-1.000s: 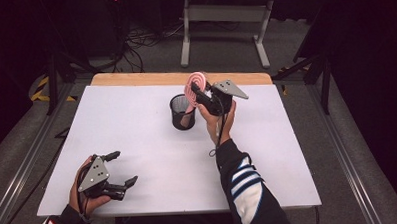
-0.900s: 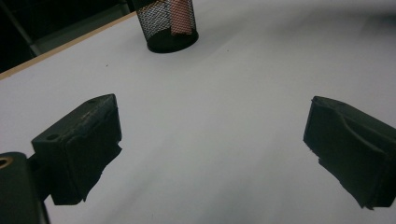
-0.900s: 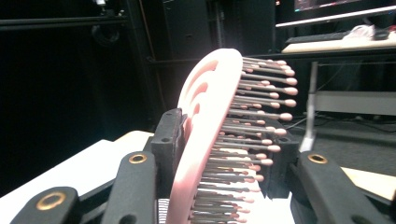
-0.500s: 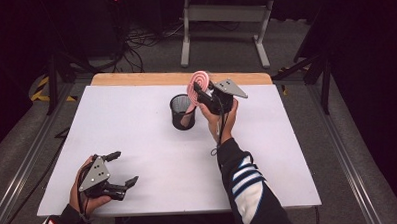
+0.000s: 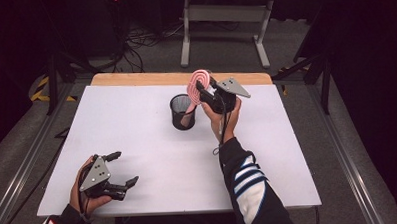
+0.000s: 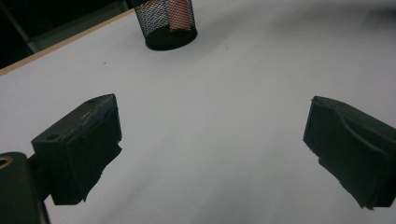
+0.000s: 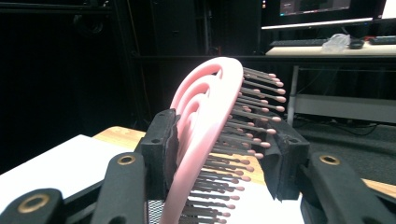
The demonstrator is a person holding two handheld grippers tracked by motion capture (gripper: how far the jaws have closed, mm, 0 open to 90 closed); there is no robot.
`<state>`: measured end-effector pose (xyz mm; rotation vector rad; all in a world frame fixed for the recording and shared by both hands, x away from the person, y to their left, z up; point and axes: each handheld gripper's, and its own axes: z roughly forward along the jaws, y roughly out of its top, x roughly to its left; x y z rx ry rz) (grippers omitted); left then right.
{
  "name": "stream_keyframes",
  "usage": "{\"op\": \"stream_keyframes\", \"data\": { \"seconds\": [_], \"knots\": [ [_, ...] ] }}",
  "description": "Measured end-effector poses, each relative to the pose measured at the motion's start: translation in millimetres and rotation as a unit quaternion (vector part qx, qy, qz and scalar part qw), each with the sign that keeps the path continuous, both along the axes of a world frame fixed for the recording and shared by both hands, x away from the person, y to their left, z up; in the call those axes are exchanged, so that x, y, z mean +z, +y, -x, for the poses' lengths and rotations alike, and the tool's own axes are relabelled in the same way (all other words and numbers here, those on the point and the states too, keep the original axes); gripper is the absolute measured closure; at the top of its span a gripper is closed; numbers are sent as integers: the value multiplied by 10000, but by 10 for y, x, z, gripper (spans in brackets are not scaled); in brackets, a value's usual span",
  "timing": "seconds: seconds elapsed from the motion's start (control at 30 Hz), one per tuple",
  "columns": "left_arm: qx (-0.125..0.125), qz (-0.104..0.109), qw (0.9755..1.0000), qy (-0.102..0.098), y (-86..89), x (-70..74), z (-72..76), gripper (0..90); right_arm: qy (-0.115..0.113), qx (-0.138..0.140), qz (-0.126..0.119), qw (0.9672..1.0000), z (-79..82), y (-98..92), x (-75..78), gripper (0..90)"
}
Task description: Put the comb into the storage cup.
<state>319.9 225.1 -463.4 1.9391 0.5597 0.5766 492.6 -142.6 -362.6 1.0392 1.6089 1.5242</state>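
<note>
Near the table's (image 5: 137,124) front-left corner: left gripper (image 5: 119,170) spread wide, empty. Toward the back edge, mid-width: mesh cup (image 5: 182,111), pink hairbrush (image 5: 197,87) handle inside, head pinched by right gripper (image 5: 206,92). Risk on release: top-heavy brush tipping the light cup.

Lab: cables (image 5: 149,36), monitor (image 7: 322,7), keyboard (image 7: 299,43)

A mesh cup (image 5: 182,111) stood on the table (image 5: 137,124), toward the far edge near the middle. A hairbrush (image 5: 197,87) was held at the cup's right, its handle reaching down into the cup, its head gripped between the jaws of the right gripper (image 5: 209,94). The left gripper (image 5: 119,171) was kept at the near left corner, well apart from the cup, jaws spread over bare table.
</note>
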Motion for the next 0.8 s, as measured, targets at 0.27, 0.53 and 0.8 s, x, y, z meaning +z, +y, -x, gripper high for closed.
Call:
{"op": "stream_keyframes", "data": {
  "seconds": [0.27,0.53,0.8],
  "knots": [
    [21,28,10000,12,5,-3,-4,51,-11,-37,114,9999,1,-20,33,462],
    [33,21,10000,3,0,-2,-3,51,12,-28,216,9998,3,-34,61,413],
    [22,-1,10000,11,-3,-4,-7,51,1,-54,247,9997,21,-57,80,396]
  ]
}}
